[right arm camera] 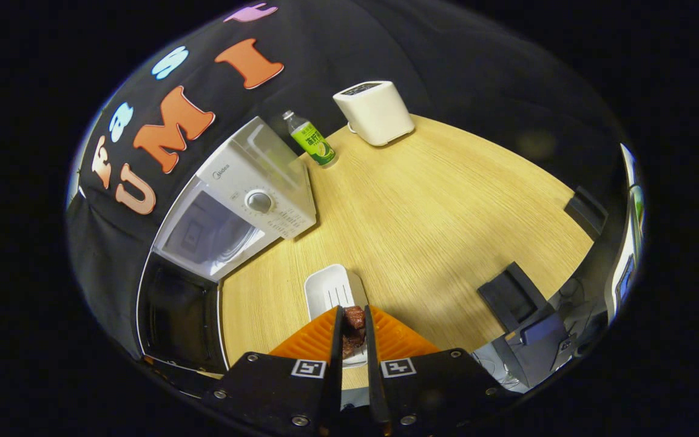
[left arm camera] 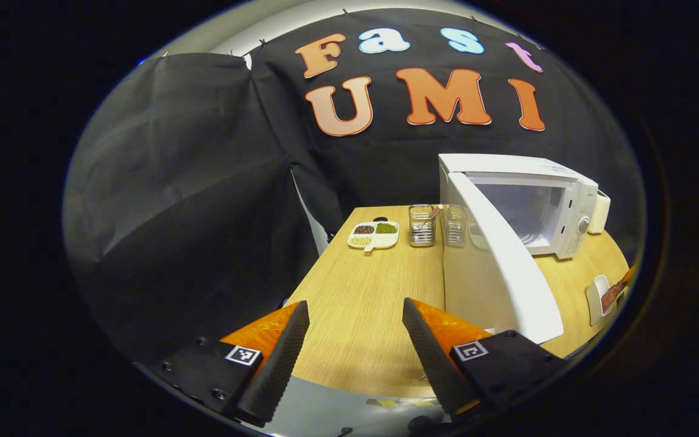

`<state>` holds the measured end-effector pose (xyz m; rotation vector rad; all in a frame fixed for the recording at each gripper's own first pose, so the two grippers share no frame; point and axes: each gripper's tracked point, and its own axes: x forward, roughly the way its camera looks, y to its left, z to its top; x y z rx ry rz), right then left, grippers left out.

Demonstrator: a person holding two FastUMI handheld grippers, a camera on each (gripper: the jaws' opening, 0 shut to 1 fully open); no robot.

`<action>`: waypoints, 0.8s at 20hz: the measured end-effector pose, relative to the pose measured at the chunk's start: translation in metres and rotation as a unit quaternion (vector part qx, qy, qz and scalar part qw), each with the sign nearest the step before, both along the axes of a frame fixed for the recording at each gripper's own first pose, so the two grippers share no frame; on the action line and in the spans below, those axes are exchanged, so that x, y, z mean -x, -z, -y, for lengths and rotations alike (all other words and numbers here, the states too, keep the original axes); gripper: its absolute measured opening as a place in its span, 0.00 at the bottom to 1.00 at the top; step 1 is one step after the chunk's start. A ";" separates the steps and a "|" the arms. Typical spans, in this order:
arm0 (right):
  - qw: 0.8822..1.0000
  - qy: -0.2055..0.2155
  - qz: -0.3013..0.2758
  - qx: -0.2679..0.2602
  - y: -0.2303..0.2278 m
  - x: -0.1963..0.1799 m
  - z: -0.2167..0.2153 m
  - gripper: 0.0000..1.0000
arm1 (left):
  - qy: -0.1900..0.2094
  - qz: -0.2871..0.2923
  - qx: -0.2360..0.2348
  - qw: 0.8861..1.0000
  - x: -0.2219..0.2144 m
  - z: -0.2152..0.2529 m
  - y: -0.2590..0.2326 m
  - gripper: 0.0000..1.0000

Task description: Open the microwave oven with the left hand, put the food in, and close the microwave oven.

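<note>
Microwave door stands swung open, so opening is done; loading and closing remain. My right tool is clamped on the dark piece of food, held just above the white tray in front of the microwave. My left tool hangs wide open and empty, left of the door over the table.
</note>
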<state>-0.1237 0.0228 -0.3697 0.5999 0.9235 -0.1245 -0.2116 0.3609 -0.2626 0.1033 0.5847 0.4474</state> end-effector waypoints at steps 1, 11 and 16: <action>1.000 -0.001 -0.004 -0.009 0.004 -0.002 -0.002 0.20 | -0.002 0.001 -0.002 1.000 -0.001 0.001 -0.001 0.99; 0.997 0.017 -0.043 -0.068 0.038 0.007 -0.001 0.66 | -0.004 -0.008 -0.009 1.000 -0.008 0.011 -0.002 0.99; 0.994 0.048 -0.014 -0.099 0.030 -0.002 -0.007 0.73 | -0.004 -0.007 -0.004 1.000 -0.011 0.011 -0.002 0.99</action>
